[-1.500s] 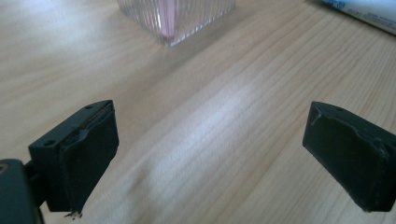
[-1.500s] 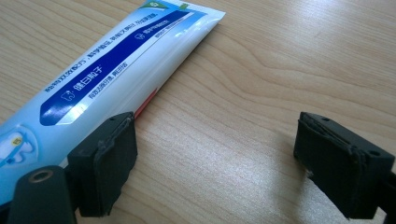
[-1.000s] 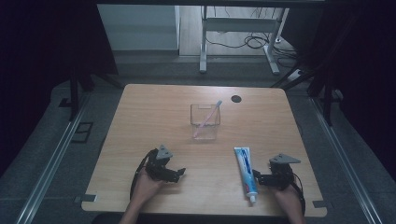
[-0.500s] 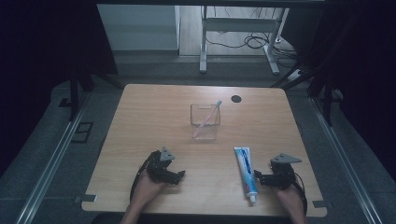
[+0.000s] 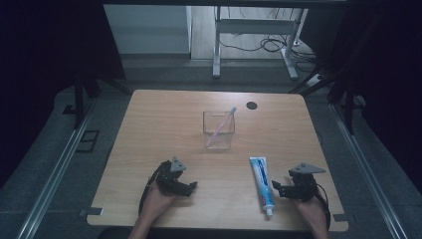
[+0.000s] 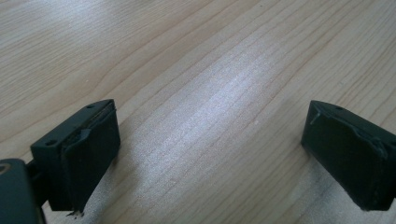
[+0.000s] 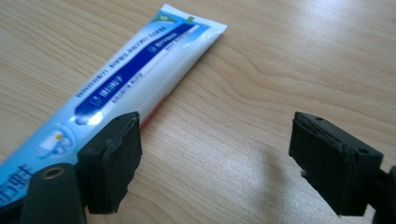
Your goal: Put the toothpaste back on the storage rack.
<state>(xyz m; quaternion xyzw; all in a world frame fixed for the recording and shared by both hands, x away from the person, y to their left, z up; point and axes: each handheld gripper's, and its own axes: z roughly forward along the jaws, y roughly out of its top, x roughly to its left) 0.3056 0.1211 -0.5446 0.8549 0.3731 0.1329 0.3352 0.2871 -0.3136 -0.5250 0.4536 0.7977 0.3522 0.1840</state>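
Note:
A blue and white toothpaste tube (image 5: 262, 184) lies lengthwise on the wooden table (image 5: 164, 124) at the front right. My right gripper (image 5: 277, 188) rests just right of it, pointing left at the tube. In the right gripper view the tube (image 7: 140, 70) runs past the left jaw, and my right gripper (image 7: 215, 158) is open, with only bare wood between its jaws, which have just been closing a little. My left gripper (image 5: 191, 186) sits at the front left, and in its own view my left gripper (image 6: 210, 154) is open over bare wood.
A clear square cup (image 5: 218, 130) stands mid-table with a pink toothbrush (image 5: 222, 123) leaning in it. A small black disc (image 5: 252, 105) lies near the far edge. Metal table legs and cables are on the floor beyond.

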